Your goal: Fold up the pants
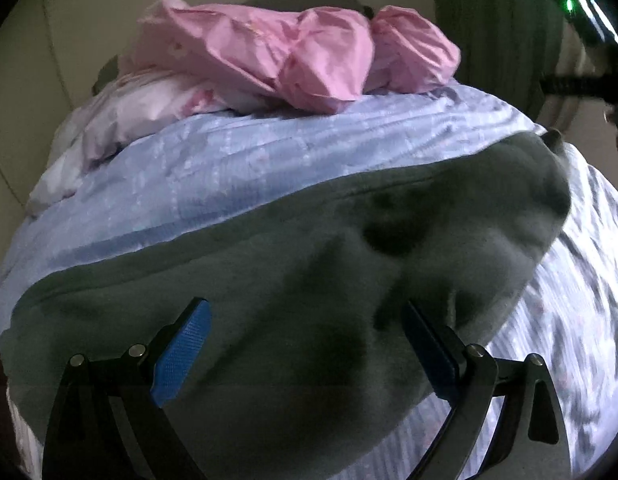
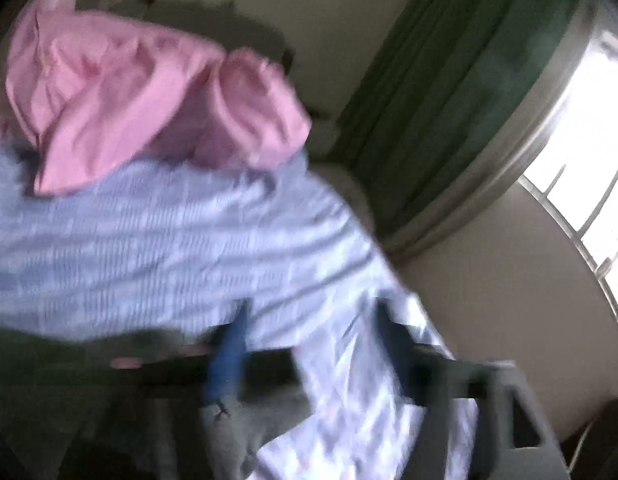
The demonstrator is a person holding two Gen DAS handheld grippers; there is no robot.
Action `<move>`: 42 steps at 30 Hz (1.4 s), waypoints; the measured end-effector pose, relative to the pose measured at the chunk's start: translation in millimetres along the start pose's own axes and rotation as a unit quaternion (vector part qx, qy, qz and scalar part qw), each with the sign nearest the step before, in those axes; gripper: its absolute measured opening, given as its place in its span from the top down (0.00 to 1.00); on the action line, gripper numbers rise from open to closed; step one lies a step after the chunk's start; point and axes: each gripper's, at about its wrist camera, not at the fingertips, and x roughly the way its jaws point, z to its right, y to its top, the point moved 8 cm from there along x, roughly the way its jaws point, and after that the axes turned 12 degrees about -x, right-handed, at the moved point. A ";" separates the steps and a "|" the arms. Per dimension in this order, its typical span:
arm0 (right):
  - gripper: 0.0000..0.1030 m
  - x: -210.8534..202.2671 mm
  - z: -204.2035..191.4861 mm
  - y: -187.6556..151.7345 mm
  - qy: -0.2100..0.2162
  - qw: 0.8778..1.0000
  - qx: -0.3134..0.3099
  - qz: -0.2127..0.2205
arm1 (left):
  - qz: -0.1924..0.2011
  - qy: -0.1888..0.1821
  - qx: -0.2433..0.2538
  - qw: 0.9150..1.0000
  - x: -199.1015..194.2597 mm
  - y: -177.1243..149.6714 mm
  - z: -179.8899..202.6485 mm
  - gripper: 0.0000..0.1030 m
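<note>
Dark grey-green pants [image 1: 293,264] lie spread across the pale blue bedspread [image 1: 269,152]. In the left wrist view my left gripper [image 1: 305,344] is open, its blue pads [image 1: 181,352] wide apart just above the pants, holding nothing. The right wrist view is motion-blurred. There my right gripper [image 2: 309,344] shows blue fingers [image 2: 229,352] apart over the bedspread [image 2: 169,232], with the pants [image 2: 61,380] at lower left. It looks open and empty.
A crumpled pink garment [image 1: 277,52] and pale pink bedding [image 1: 141,116] lie at the far end of the bed. A green curtain [image 2: 449,92] and a bright window [image 2: 589,128] are to the right. A beige wall [image 1: 37,60] is behind.
</note>
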 end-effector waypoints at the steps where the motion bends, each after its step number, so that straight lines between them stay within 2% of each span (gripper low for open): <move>1: 0.18 -7.2 5.6 3.1 0.001 1.000 0.009 0.021 | -0.002 -0.009 0.001 1.000 -1.8 -3.6 3.6 0.06; 3: 0.19 -16.4 10.2 1.3 0.018 0.999 0.006 0.033 | -0.006 -0.037 0.009 0.999 -8.2 -10.8 11.5 0.06; 5: 0.19 -25.5 8.1 -8.3 0.049 0.998 -0.002 0.034 | -0.005 -0.064 0.043 0.997 -18.6 -22.4 22.5 0.06; 6: 0.19 -32.3 6.0 -17.9 0.077 0.996 0.003 0.044 | 0.000 -0.070 0.071 0.995 -24.3 -29.8 27.9 0.06; 9: 0.19 -36.9 0.0 -53.2 0.151 0.987 0.033 0.037 | 0.008 -0.059 0.119 0.991 -28.6 -43.4 37.8 0.06; 12: 0.19 -25.2 -6.4 -85.1 0.233 0.968 0.093 0.020 | 0.000 -0.051 0.121 0.991 -21.3 -46.3 42.9 0.06; 14: 0.20 -13.4 -11.0 -102.5 0.287 0.946 0.149 0.005 | 0.001 -0.051 0.110 0.993 -17.1 -43.2 44.1 0.06; 18: 0.21 9.1 -25.4 -123.0 0.351 0.910 0.221 -0.025 | -0.016 -0.063 0.110 0.992 -5.8 -45.8 52.4 0.14; 20: 0.25 20.2 -35.1 -126.1 0.363 0.899 0.241 -0.035 | -0.014 -0.062 0.120 0.991 -2.3 -50.6 56.6 0.16; 21: 0.28 21.0 -39.0 -126.9 0.370 0.895 0.248 -0.035 | -0.009 -0.058 0.129 0.990 -0.6 -52.9 58.5 0.21; 23: 0.32 23.7 -46.7 -126.2 0.383 0.887 0.255 -0.037 | 0.001 -0.042 0.137 0.990 2.7 -54.7 58.1 0.37; 24: 0.40 26.6 -53.1 -125.4 0.388 0.884 0.258 -0.042 | 0.004 -0.033 0.140 0.990 4.6 -54.7 56.4 0.56; 25: 0.57 28.4 -57.6 -125.5 0.398 0.879 0.259 -0.046 | 0.008 -0.026 0.139 0.990 5.1 -53.4 53.3 0.74; 26: 0.70 32.0 -61.3 -126.1 0.402 0.876 0.263 -0.053 | 0.010 -0.032 0.133 0.990 3.7 -51.2 49.9 0.78; 27: 0.80 34.0 -61.9 -125.5 0.397 0.875 0.271 -0.053 | 0.008 -0.049 0.121 0.991 0.8 -48.4 46.3 0.82; 28: 0.83 33.9 -59.6 -122.0 0.396 0.876 0.273 -0.044 | 0.006 -0.064 0.112 0.992 -2.2 -45.8 44.6 0.86; 30: 0.85 27.3 -48.2 -112.4 0.378 0.886 0.268 -0.016 | -0.003 -0.101 0.106 0.989 -11.4 -43.5 48.6 0.92; 32: 0.85 25.3 -39.6 -101.0 0.350 0.900 0.261 -0.004 | -0.004 -0.108 0.123 0.986 -18.2 -47.9 60.1 0.92; 34: 0.85 35.9 -41.3 -100.1 0.335 0.903 0.268 -0.037 | -0.013 -0.090 0.153 0.984 -12.3 -56.8 68.6 0.91; 36: 0.84 49.9 -49.9 -109.2 0.326 0.906 0.257 -0.077 | -0.041 -0.091 0.149 0.984 -4.1 -65.8 69.6 0.88; 38: 0.77 59.5 -59.8 -116.7 0.323 0.912 0.234 -0.098 | -0.053 -0.097 0.136 0.985 -1.2 -68.9 67.8 0.81; 39: 0.66 59.9 -59.7 -118.3 0.318 0.916 0.225 -0.099 | -0.057 -0.103 0.132 0.984 -2.3 -70.0 67.7 0.74; 40: 0.49 58.2 -55.4 -120.2 0.305 0.921 0.222 -0.096 | -0.061 -0.110 0.130 0.984 -4.8 -71.3 68.1 0.64; 42: 0.30 51.0 -42.3 -124.8 0.277 0.931 0.223 -0.086 | -0.052 -0.115 0.125 0.984 -14.5 -70.3 68.3 0.45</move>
